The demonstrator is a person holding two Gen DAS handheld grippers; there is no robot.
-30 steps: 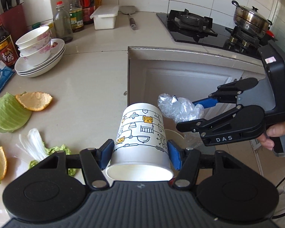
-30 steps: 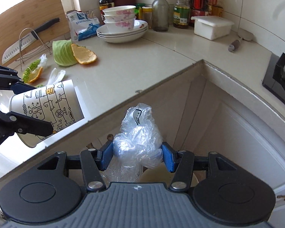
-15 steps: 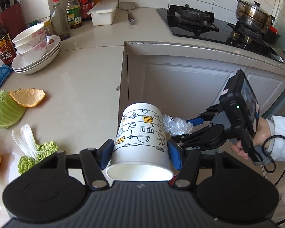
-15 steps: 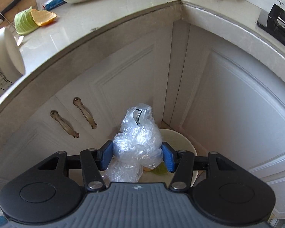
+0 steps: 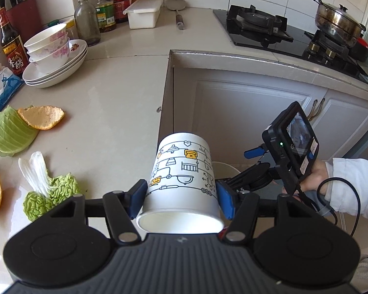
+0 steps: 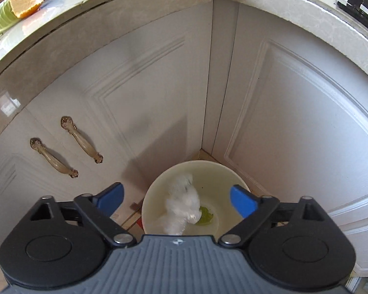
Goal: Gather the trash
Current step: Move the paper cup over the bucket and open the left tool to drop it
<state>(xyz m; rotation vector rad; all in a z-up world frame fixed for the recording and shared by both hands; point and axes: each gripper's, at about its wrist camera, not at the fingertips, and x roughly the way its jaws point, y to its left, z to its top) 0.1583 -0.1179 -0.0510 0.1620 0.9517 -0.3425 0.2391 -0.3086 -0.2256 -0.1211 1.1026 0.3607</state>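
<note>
My left gripper (image 5: 181, 197) is shut on a white paper cup (image 5: 184, 178) printed with line drawings, held tilted at the counter's corner edge. My right gripper (image 6: 176, 197) hangs over a cream waste bin (image 6: 223, 171) on the floor in the cabinet corner; its jaws are opening wide and nothing touches the pads. A crumpled clear plastic bag (image 6: 182, 205), blurred, is dropping into the bin beside a green scrap (image 6: 206, 216). In the left wrist view the right gripper's black body (image 5: 290, 149) and a hand in a white sleeve (image 5: 316, 174) show low at the right.
On the counter lie a cabbage leaf (image 5: 8, 132), orange peel (image 5: 40, 117), leafy greens (image 5: 49, 191), stacked bowls on plates (image 5: 54, 58), bottles (image 5: 87, 19) and a white box (image 5: 143, 13). A stove with a pot (image 5: 336, 22) stands at the right. Cabinet doors with brass handles (image 6: 81, 139) flank the bin.
My right gripper sank below the counter toward the bin, then its jaws spread and the plastic bag fell out into the bin. The left gripper kept the cup in place.
</note>
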